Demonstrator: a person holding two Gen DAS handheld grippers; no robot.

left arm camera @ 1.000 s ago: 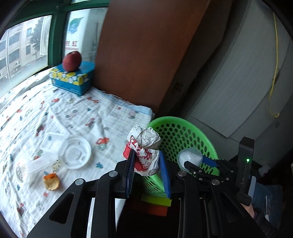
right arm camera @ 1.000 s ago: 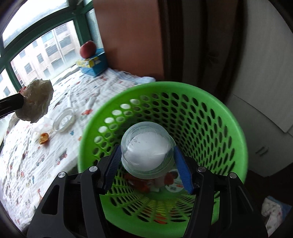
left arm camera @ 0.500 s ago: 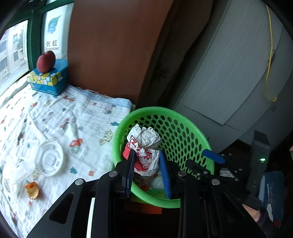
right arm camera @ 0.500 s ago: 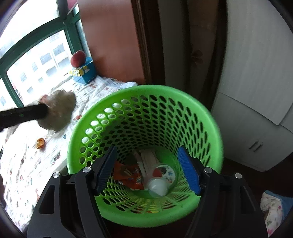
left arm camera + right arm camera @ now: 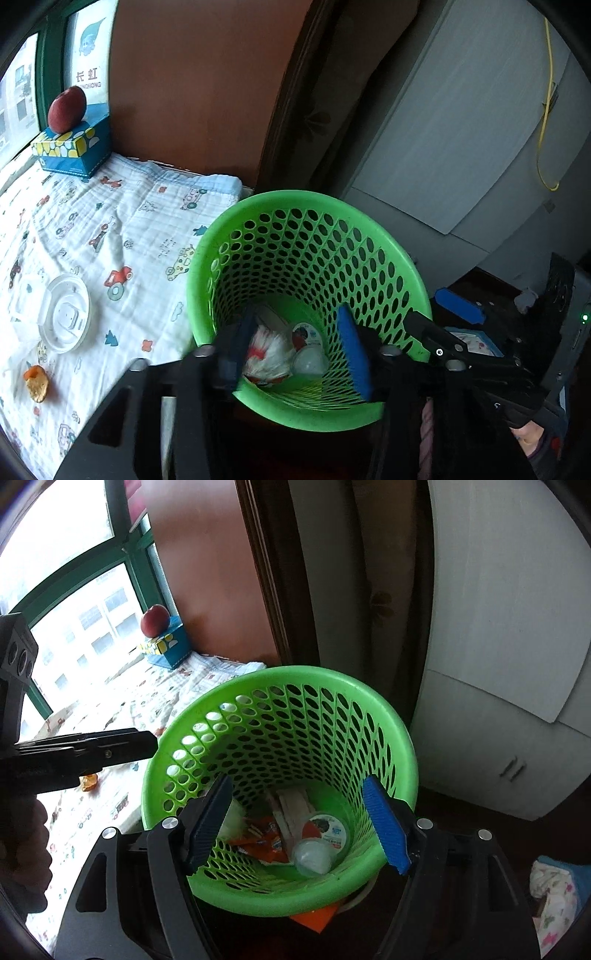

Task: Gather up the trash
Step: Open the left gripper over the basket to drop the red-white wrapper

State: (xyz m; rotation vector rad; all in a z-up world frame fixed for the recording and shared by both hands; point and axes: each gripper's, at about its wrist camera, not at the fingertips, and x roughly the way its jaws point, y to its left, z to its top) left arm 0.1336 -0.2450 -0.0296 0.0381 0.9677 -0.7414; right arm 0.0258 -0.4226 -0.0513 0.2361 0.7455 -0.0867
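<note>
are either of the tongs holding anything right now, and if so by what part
Nothing is held. The left tongs and right tongs are both open over the green basket; the crumpled wrapper lies inside it.

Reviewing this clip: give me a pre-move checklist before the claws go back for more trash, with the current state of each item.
1. Left claw open, nothing held: ok.
2. Right claw open, nothing held: ok.
3. Crumpled wrapper inside the green basket: ok.
4. Plastic cup at the basket bottom: ok.
5. Trash remaining on the patterned cloth: clear lid and orange scrap are there: not ok.
6. Basket upright beside the cloth: ok.
</note>
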